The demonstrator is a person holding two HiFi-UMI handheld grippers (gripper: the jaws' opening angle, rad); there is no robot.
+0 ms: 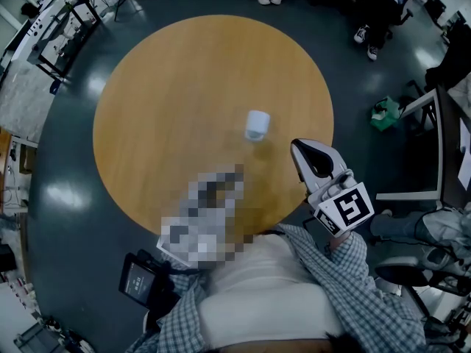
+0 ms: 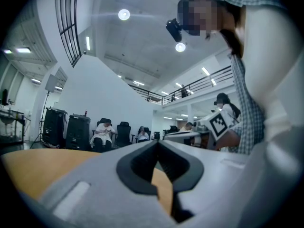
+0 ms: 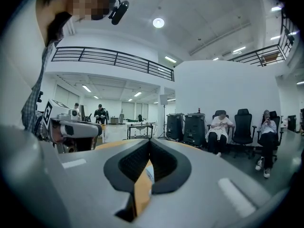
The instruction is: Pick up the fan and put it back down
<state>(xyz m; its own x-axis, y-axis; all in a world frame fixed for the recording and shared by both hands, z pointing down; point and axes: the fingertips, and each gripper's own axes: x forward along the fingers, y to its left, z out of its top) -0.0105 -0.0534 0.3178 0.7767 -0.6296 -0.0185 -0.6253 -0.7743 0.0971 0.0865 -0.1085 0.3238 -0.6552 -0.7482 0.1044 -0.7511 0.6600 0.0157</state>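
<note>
Round wooden table (image 1: pixel 162 123), seen from above. A small white fan (image 1: pixel 257 124) stands upright just right of the table's centre, apart from every edge. The right gripper (image 1: pixel 297 147), over the near right edge, points toward the fan without touching it. Its jaws meet tip to tip and hold nothing. The left gripper (image 2: pixel 158 142), above the tabletop, likewise has its jaws together and empty.

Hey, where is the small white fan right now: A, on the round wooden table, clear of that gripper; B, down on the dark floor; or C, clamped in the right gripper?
A: the small white fan sits on the round wooden table, apart from the right gripper, whose jaws are shut with nothing between them.
</note>
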